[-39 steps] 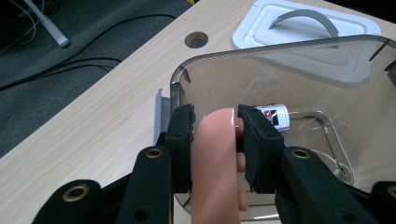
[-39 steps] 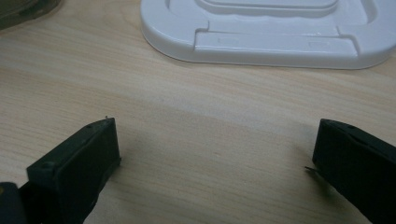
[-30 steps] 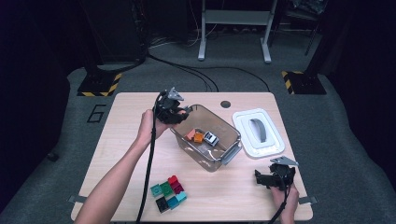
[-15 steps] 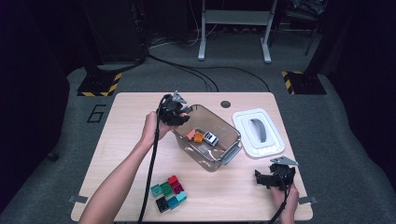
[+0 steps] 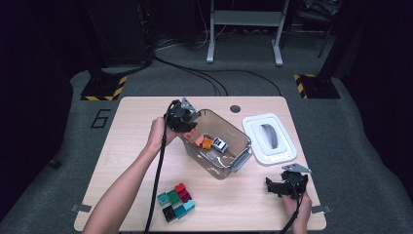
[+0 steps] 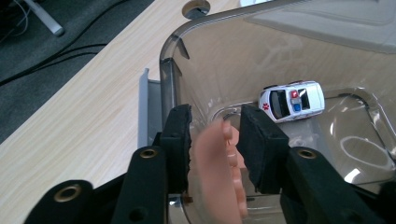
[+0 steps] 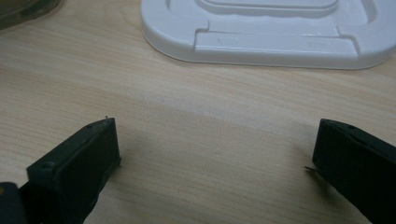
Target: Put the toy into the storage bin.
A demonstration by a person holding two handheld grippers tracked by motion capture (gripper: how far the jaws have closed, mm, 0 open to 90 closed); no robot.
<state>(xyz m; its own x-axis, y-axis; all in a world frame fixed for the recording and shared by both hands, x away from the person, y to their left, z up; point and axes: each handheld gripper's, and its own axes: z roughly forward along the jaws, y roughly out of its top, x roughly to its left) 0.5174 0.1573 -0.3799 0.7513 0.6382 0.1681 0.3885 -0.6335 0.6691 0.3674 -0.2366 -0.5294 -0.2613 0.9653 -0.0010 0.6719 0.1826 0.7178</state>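
My left gripper (image 5: 189, 129) hangs over the near-left end of the clear plastic bin (image 5: 221, 168), jaws pointing down into it. In the left gripper view a salmon-pink brick (image 6: 217, 172) sits blurred between the pads of the left gripper (image 6: 215, 121). The jaws have just been opening, and the brick looks loose, slipping downward. A white toy police car (image 6: 292, 100) lies on the bin's floor (image 6: 355, 154). In the high view the car (image 5: 220, 145) sits next to an orange piece (image 5: 207, 144). My right gripper (image 5: 273, 185) rests on the table at the front right, open and empty (image 7: 215, 140).
The bin's white lid (image 5: 270, 139) lies flat to the right of the bin, just beyond the right gripper's jaws (image 7: 261, 28). A cluster of red, green, teal and black bricks (image 5: 175, 202) sits near the table's front edge. A cable grommet (image 5: 235, 108) lies behind the bin.
The left hand has moved right and down, bringing its gripper over the bin's end and lower into it. The right gripper has stayed put.
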